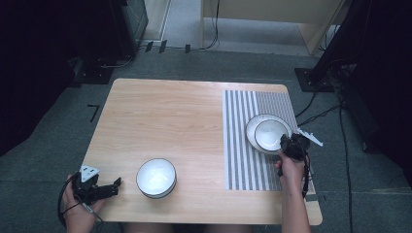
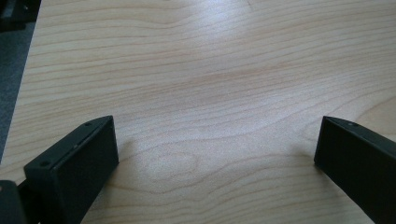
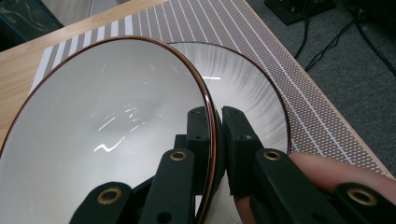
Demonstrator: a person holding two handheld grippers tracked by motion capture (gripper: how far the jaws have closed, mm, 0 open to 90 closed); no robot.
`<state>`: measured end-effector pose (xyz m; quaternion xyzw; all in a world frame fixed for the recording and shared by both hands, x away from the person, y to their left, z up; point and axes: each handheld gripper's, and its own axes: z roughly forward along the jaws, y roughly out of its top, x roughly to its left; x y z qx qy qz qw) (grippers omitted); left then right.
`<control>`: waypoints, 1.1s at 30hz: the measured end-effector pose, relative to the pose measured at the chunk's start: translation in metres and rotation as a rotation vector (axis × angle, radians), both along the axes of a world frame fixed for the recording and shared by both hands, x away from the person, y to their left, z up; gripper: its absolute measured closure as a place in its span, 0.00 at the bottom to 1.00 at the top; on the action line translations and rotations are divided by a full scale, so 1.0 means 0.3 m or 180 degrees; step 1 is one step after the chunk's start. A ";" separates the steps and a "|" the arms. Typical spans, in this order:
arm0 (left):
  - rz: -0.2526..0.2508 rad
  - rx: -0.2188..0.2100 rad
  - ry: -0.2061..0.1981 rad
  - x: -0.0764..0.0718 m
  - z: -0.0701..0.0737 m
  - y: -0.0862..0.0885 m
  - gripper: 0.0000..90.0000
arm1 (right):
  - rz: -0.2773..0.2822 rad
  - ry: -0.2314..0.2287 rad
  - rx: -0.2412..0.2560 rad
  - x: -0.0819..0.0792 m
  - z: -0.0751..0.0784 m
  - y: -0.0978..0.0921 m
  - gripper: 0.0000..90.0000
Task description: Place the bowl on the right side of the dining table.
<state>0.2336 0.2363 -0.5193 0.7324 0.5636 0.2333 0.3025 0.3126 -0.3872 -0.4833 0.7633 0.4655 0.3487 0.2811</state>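
At the near left corner of the worktop (image 1: 170, 116), the person's left hand (image 1: 77, 206) comes up from the bottom edge and holds the left gripper (image 1: 115, 186) low over the wood, its length lying nearly flat and pointing right toward the middle of the near edge. Its jaws stand wide apart with nothing between them; in the left gripper view they frame bare wood grain.

Just to the right of that gripper, near the front edge, sits a white bowl (image 1: 156, 178) with a dark rim; it looks like one bowl nested in another, though that is hard to tell from above. It stands apart from the jaws, untouched.

Further right lies a striped placemat (image 1: 243, 145), covering the right part of the worktop. On its far right portion rests a wide plate (image 1: 253, 125), and a smaller bowl (image 1: 268, 132) sits inside it.

At the right, the person's forearm rises from the bottom edge, the right hand (image 1: 290, 170) over the near part of the placemat, wrist straight, reaching forward. The right gripper (image 1: 284, 142) meets the smaller bowl at its near right edge. In the right gripper view the jaws are clamped on that bowl's thin dark rim (image 3: 211, 122), one jaw inside the bowl and one outside, and the bowl looks tipped against the plate (image 3: 252, 88) behind it.
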 end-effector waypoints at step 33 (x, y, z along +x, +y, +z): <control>-0.0005 0.0002 -0.0001 0.000 0.000 0.000 0.00 | -0.0123 -0.0050 0.0435 0.071 -0.009 -0.035 0.67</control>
